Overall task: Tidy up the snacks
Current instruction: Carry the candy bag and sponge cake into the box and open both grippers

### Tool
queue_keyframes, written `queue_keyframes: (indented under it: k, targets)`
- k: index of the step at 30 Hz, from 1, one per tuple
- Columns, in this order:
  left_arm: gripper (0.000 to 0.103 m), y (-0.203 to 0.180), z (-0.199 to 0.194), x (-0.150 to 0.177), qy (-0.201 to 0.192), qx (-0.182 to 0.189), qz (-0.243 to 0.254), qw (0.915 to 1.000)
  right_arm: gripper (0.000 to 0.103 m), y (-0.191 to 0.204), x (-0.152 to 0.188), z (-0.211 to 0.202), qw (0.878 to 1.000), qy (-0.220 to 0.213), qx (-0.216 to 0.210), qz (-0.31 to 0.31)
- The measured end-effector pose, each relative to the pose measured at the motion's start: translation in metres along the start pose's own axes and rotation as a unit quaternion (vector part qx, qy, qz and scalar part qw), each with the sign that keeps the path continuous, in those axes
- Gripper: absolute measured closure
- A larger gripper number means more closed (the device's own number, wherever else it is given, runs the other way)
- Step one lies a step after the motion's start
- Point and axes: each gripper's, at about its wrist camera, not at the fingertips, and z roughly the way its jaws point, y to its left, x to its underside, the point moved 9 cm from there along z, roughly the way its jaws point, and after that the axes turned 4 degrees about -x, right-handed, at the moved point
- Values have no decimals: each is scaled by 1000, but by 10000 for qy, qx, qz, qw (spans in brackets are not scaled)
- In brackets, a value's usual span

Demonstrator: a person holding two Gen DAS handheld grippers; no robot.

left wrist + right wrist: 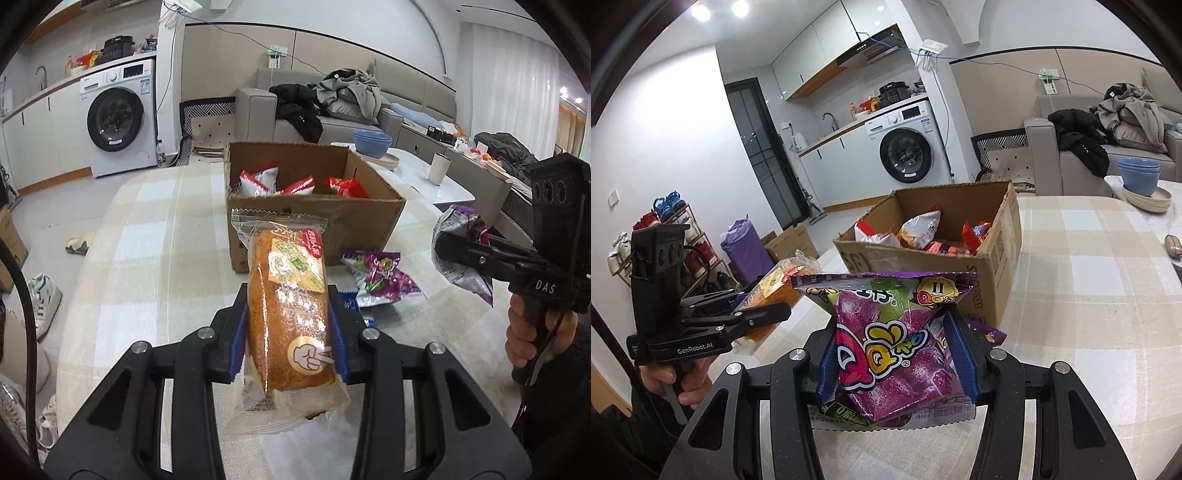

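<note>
My left gripper [288, 332] is shut on a clear-wrapped orange bread roll [291, 314] and holds it above the checked tablecloth, short of the open cardboard box [314, 218]. The box holds several red and white snack packs [258, 179]. My right gripper [897, 354] is shut on a purple gummy candy bag [894, 354], lifted near the box [993, 266]. The right gripper also shows in the left wrist view [443, 247] at the right, with its bag [458, 229]. The left gripper with the roll [775, 288] shows at the left of the right wrist view.
More purple candy bags [376, 277] lie on the cloth right of the box. Blue bowls [371, 142] on plates and a cup [439, 168] stand behind. A sofa with clothes [347, 96] and a washing machine [118, 118] are beyond the table.
</note>
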Motion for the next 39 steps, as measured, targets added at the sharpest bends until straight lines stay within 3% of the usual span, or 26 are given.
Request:
queue_keyframes:
  k: [10, 32, 39]
  targets:
    - [69, -4, 10, -30, -194, -49, -38, 9998, 50, 2, -22, -6, 9991, -400, 77, -84]
    - [69, -2, 50, -97, -500, -79, -175, 9986, 50, -9, -74, 26, 9948, -827, 442, -399]
    - [69, 0, 68, -114, -498, -138, -126, 9986, 50, -6, -76, 38, 9939, -851, 500, -502]
